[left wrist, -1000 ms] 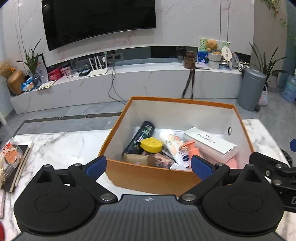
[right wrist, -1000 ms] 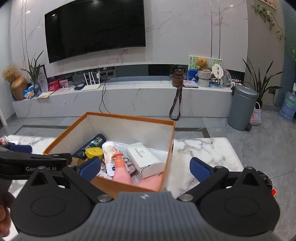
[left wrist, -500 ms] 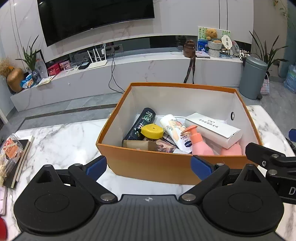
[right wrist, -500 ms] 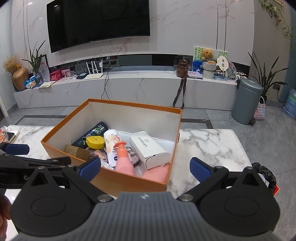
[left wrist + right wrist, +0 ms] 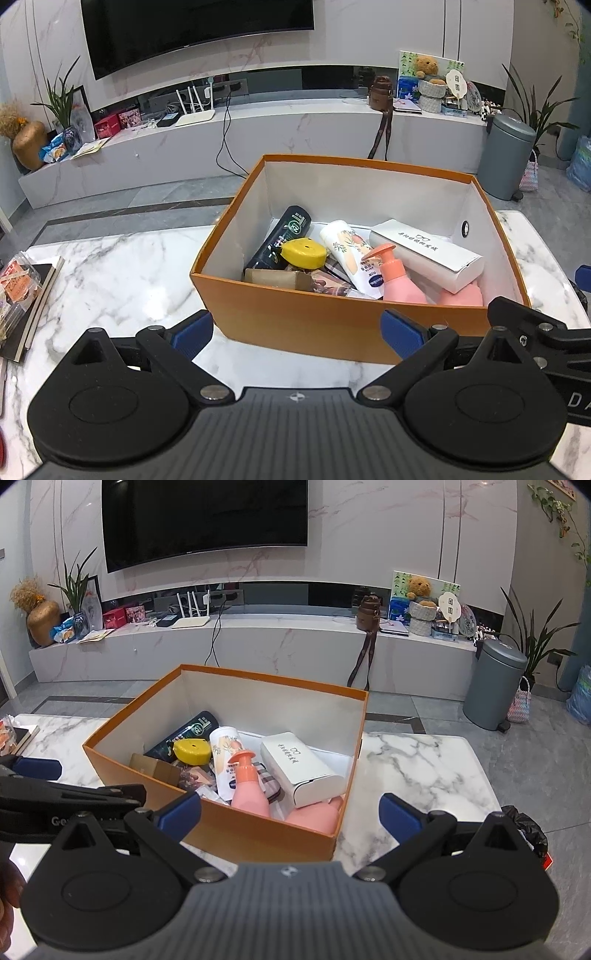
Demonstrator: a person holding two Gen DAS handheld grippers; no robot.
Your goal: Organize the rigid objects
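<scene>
An orange cardboard box (image 5: 295, 325) stands on the marble table (image 5: 122, 273). It holds a dark bottle (image 5: 284, 232), a yellow lid (image 5: 304, 253), a white tube (image 5: 351, 251), a pink pump bottle (image 5: 399, 282) and a white carton (image 5: 428, 254). My left gripper (image 5: 297, 330) is open and empty, just in front of the box's near wall. My right gripper (image 5: 290, 812) is open and empty, in front of the box's (image 5: 258, 834) near right corner. The pink pump bottle (image 5: 247, 788) and white carton (image 5: 303, 768) show in the right wrist view too.
A stack of books with a snack packet (image 5: 22, 291) lies at the table's left edge. A black bag (image 5: 528, 830) sits off the table's right side. A grey bin (image 5: 495, 686) and a TV console (image 5: 258, 642) stand beyond.
Both grippers have drawn back and risen from the box, so more of its inside shows. Both stayed open and empty. Nothing in the box has moved.
</scene>
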